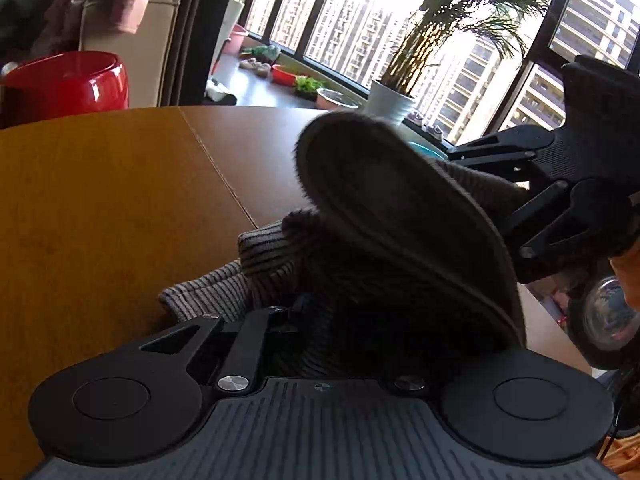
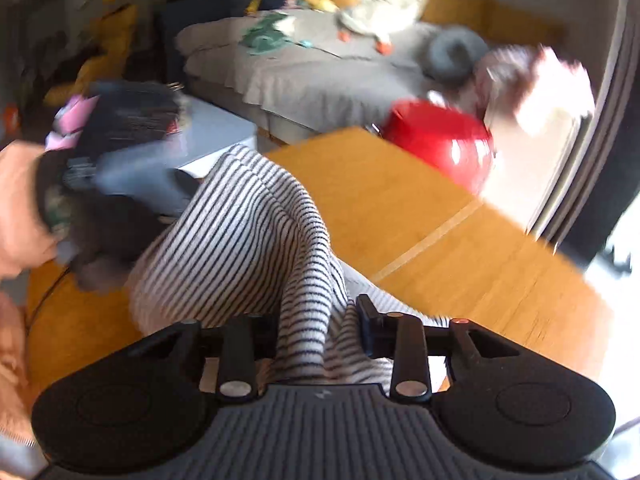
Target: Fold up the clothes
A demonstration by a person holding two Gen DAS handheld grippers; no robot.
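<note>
Wood-grain tabletop (image 2: 460, 240) in a warm honey tone carries your work, with a pale seam running across it. Beyond its far edge, the right wrist view shows a glossy red stool (image 2: 444, 148), a grey-covered bed (image 2: 320, 68) and a white plush duck (image 2: 380, 4) on it; that view is smeared with motion. From the left wrist view you face tall dark-framed windows (image 1: 360, 32) with apartment blocks outside and a palm in a white pot (image 1: 390, 102) on the sill. No readable writing or brand shows anywhere.

Your left tool (image 1: 304, 316) is fully closed, clamped on the striped garment (image 1: 272, 256), which bunches up over its fingers and lies partly on the tabletop. Your right tool (image 2: 316, 328) is only slightly apart, with a ridge of the same striped garment (image 2: 256, 216) pinched between its fingers. The cloth stretches between the two tools, lifted into a fold above the tabletop.
</note>
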